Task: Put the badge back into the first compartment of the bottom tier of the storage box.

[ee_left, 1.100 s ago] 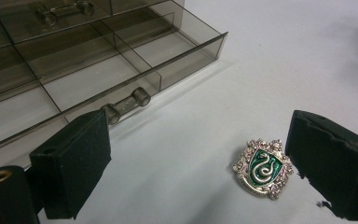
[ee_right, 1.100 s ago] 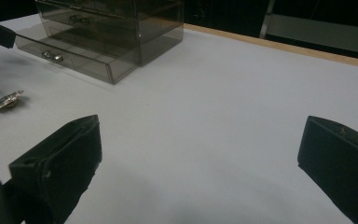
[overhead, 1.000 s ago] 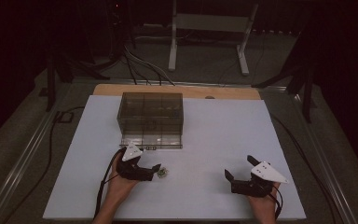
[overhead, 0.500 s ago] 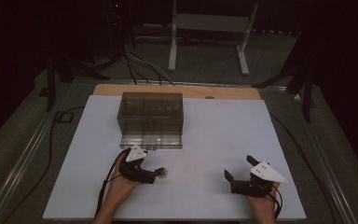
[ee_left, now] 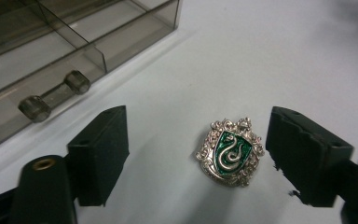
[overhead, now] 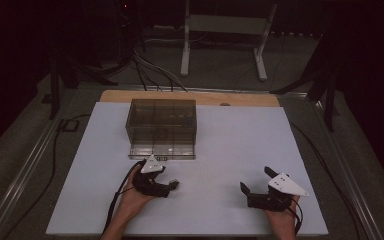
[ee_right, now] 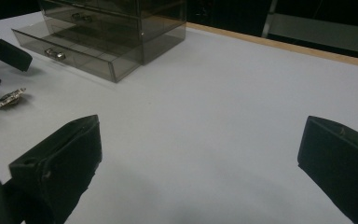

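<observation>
We see the left gripper (ee_left: 196,154) low over the white table (overhead: 230,145), jaws spread wide on either side of a silver badge (ee_left: 230,151) with a green snake shield. The badge lies flat on the table between the jaws, touching neither. Just beyond it stands a smoky clear drawer box (overhead: 162,122), its bottom drawer (ee_left: 51,95) pulled out. The right gripper (overhead: 256,184) rests well apart to the right, jaws wide and holding nothing.

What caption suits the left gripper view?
Open claw poised around a silver-and-green snake badge beside a clear drawer box.
</observation>
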`<state>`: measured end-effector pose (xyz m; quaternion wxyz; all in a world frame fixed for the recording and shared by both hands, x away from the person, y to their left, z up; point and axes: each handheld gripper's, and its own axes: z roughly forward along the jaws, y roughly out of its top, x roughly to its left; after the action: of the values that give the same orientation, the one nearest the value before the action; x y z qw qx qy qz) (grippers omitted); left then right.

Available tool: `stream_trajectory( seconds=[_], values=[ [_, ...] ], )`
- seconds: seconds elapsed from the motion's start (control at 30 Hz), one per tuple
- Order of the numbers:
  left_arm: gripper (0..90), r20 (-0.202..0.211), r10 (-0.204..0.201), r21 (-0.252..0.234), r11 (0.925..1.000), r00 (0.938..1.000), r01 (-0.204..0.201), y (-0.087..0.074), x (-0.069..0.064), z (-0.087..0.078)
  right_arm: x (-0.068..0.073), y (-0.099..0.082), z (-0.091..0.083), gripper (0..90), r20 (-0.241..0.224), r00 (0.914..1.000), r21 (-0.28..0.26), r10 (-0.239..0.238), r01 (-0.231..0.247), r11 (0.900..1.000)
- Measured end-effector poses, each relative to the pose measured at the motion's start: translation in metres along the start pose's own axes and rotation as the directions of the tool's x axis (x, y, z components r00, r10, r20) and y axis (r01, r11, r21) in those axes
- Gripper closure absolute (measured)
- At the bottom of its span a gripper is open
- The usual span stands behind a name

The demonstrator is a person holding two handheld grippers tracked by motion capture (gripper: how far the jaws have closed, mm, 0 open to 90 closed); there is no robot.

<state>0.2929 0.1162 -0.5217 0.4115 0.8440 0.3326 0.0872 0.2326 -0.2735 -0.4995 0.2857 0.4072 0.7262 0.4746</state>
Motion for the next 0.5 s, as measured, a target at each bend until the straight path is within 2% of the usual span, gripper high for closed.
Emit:
stream_trajectory(
  seconds=[0.07,0.23,0.33,0.37,0.43,0.47,0.5],
  values=[
    [27.0,0.0,0.005,0.01,0.9999,1.0,-0.005,-0.0007,-0.0015,0.0002,-0.0002,0.0,-0.0001,0.0,0.0,1.0,0.0,0.001,-0.001,1.0],
    [40.4,0.022,0.02,0.031,0.9993,0.9996,-0.021,-0.0039,-0.0038,0.0016,0.0,0.0001,0.0,0.0,-0.001,1.0,0.0,0.0,0.0,1.0],
    [45.5,0.032,0.023,0.034,0.9991,0.9992,-0.024,-0.004,-0.0044,0.0022,0.0002,0.0001,0.0002,0.0,-0.001,1.0,0.001,0.0,0.0,1.0],
    [45.5,0.03,0.051,0.047,0.9975,0.9983,-0.052,-0.0029,-0.0078,0.0036,0.0004,0.0001,0.0004,0.0,-0.001,1.0,0.002,0.0,0.0,1.0],
    [54.1,0.044,0.048,0.048,0.9976,0.9979,-0.05,-0.0023,-0.0082,0.0038,0.0008,0.0001,0.0008,0.0,-0.001,1.0,0.003,-0.002,0.002,1.0],
    [54.1,0.052,0.055,0.052,0.997,0.9972,-0.057,-0.0017,-0.0093,0.0042,0.0009,0.0001,0.0009,0.0,-0.001,1.0,0.004,-0.002,0.002,1.0],
    [58.0,0.052,0.055,0.052,0.997,0.9972,-0.057,-0.0017,-0.0093,0.0042,0.0009,0.0001,0.0009,0.0,-0.001,1.0,0.004,-0.002,0.002,1.0]
  ],
)
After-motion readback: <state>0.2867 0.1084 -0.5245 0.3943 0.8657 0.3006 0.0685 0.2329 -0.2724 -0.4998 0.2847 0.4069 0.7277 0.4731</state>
